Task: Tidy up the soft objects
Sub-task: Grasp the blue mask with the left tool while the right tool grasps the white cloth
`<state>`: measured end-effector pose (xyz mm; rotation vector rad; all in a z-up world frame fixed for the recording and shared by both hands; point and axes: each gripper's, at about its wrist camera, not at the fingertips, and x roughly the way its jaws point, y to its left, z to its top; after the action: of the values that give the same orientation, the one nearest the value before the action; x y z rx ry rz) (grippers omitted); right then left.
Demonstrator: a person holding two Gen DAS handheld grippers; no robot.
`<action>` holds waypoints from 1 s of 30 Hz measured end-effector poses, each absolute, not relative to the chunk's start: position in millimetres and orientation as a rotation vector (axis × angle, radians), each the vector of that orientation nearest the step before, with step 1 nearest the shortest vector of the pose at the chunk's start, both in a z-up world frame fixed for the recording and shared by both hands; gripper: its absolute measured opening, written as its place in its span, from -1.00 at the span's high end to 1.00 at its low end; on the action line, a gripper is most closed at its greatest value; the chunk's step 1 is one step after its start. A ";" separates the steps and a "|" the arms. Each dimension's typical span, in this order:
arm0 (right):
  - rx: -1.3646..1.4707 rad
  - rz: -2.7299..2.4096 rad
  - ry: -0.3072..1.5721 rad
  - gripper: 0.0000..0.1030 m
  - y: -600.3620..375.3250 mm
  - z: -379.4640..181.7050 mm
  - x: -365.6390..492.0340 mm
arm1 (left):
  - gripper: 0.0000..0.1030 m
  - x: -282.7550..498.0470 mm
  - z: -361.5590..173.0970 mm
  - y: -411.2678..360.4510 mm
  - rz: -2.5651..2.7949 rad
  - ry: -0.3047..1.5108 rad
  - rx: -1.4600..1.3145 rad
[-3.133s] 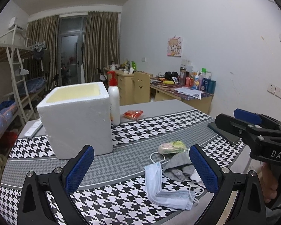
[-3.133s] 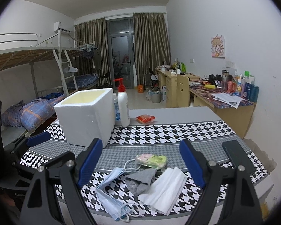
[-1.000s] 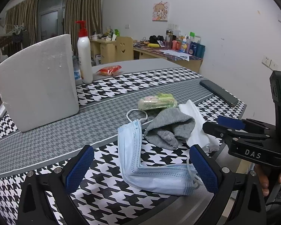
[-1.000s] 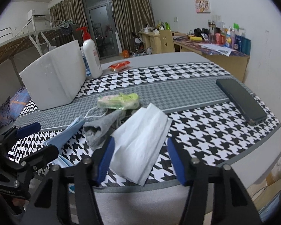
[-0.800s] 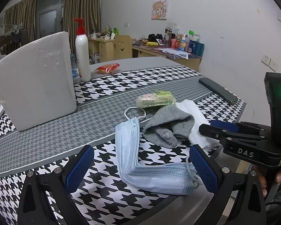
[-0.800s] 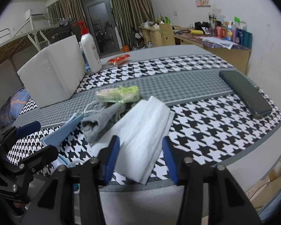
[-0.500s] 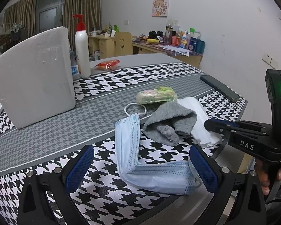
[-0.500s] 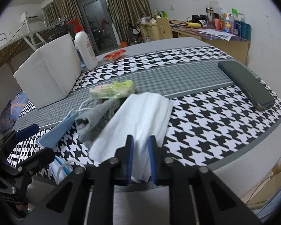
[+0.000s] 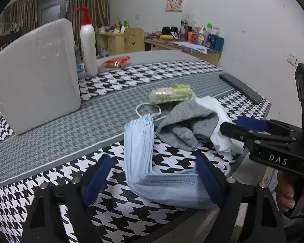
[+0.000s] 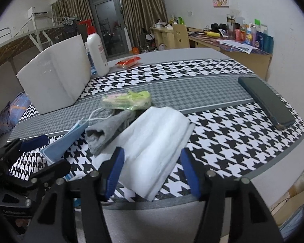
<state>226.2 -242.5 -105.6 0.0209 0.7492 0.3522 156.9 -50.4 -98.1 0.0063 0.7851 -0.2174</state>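
A blue face mask (image 9: 139, 151), bent in an L, lies on the houndstooth tablecloth (image 9: 50, 137). My left gripper (image 9: 152, 179) straddles its near arm with the jaws closing. The right pad is at the mask's end and the left pad stands clear of it. A grey sock (image 9: 188, 125) lies just beyond, partly over a folded white tissue (image 10: 156, 141). My right gripper (image 10: 152, 173) has the tissue's near end between its opening jaws, with the pads off it. A green and pink packet (image 10: 127, 100) sits behind the sock.
A white foam box (image 9: 34, 77) stands at the back left beside a pump bottle (image 9: 88, 44) and a red packet (image 9: 117, 61). A dark flat case (image 10: 267, 101) lies near the table's right edge. The table's front edge runs just under both grippers.
The left jaws have narrowed around the mask. The right jaws shut on the tissue's near end half a second ago and now stand apart again, with the tissue still between them.
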 end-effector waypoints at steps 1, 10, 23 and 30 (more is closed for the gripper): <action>0.022 0.350 0.751 -0.21 -243.4 -105.8 227.1 | -0.47 157.5 -99.5 -49.8 -0.216 0.795 0.004; 0.038 0.347 0.786 -0.21 -244.9 -112.6 232.7 | 0.19 154.9 -104.6 -41.8 -0.185 0.832 -0.006; -0.055 0.252 0.785 0.53 -236.7 -116.3 230.5 | 0.41 149.1 -102.2 -32.5 -0.161 0.824 -0.040; -0.018 0.264 0.781 0.78 -244.6 -109.5 228.9 | 0.45 144.5 -96.0 -28.4 -0.163 0.800 -0.053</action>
<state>228.9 -244.6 -109.5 -0.0184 0.7812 0.2636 144.5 -28.4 -96.0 -0.0530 0.7996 -0.1634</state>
